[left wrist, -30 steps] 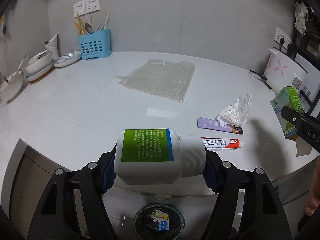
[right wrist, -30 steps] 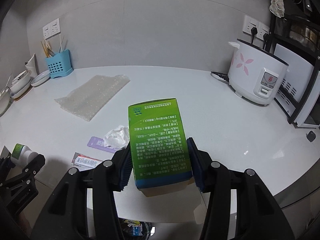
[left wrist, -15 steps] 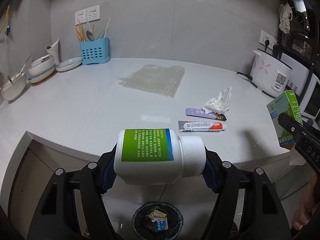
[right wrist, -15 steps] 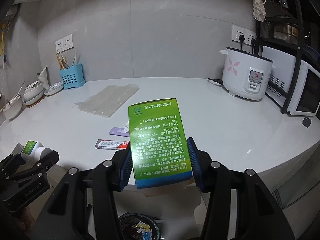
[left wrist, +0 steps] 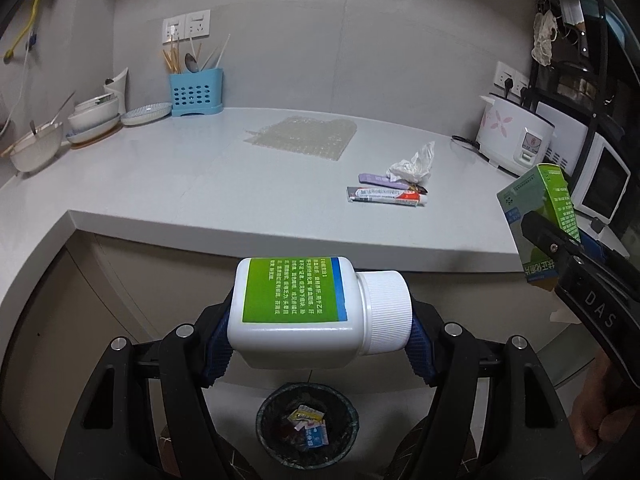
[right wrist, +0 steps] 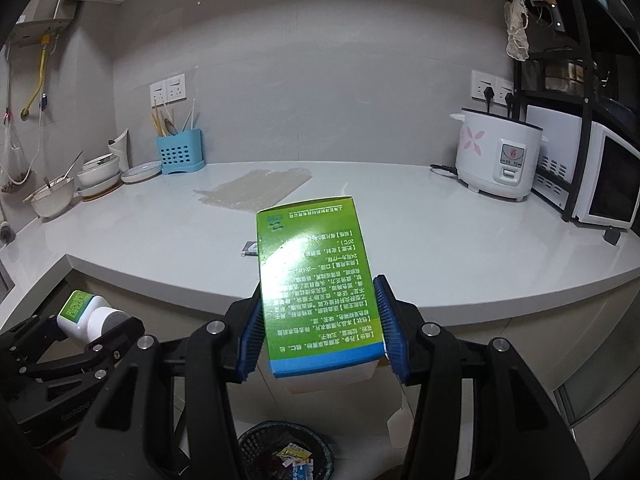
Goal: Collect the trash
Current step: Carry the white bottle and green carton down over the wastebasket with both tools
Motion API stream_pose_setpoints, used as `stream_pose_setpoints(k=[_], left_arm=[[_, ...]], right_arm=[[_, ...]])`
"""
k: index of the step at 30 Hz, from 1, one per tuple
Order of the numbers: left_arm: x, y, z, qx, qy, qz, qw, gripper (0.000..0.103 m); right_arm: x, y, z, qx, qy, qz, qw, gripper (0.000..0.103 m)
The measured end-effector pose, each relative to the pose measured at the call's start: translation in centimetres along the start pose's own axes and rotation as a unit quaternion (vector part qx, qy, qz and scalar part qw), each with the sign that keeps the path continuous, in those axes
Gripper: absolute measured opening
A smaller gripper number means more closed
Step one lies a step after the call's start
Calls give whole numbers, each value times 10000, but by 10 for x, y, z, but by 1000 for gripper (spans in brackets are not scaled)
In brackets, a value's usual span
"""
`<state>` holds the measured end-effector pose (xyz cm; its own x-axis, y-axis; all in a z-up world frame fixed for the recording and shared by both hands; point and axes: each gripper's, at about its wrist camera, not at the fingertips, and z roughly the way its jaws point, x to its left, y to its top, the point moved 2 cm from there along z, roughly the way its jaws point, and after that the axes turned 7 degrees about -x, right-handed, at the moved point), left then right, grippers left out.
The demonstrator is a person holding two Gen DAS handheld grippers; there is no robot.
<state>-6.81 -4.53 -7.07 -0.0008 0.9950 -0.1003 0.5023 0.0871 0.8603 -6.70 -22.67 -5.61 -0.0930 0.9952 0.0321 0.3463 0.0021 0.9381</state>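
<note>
The left gripper (left wrist: 320, 340) clamps a white bottle (left wrist: 296, 320) sideways, green label up, at lower centre of frame above the bin (left wrist: 307, 426). The right gripper (right wrist: 320, 332) clamps a green box (right wrist: 316, 288) at frame centre.

Both views look from just off the near edge of the pale grey kitchen counter (left wrist: 168, 184), facing its far wall and tilted down. The left wrist view sits left and sees the round black mesh waste bin (left wrist: 307, 424) on the floor below; the right wrist view sits further right, catching the same bin (right wrist: 286, 450). Both share the counter, the blue perforated plastic utensil holder (left wrist: 196, 92) (right wrist: 180, 156) far left, and the white flower-printed rice cooker (left wrist: 516, 138) (right wrist: 498, 154) far right.
</note>
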Motion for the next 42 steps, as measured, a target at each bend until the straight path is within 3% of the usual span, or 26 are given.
stream_pose_setpoints(k=[10,18,29,42], left_arm=[[4,-50,-2,-149,-236,-24,9996,68],[6,-96,20,6,-290,65,9996,68],[32,-167,76,530,-130,-97,9985,68],[42,-243,149,1151,-56,-138,9932,68]], right_arm=[[10,-63,-3,266,168,98,9995,48],[22,-119,12,546,205,14,9983,48],[29,-195,43,1032,220,75,9944,48],[26,-298,118,2087,207,180,9776,48]])
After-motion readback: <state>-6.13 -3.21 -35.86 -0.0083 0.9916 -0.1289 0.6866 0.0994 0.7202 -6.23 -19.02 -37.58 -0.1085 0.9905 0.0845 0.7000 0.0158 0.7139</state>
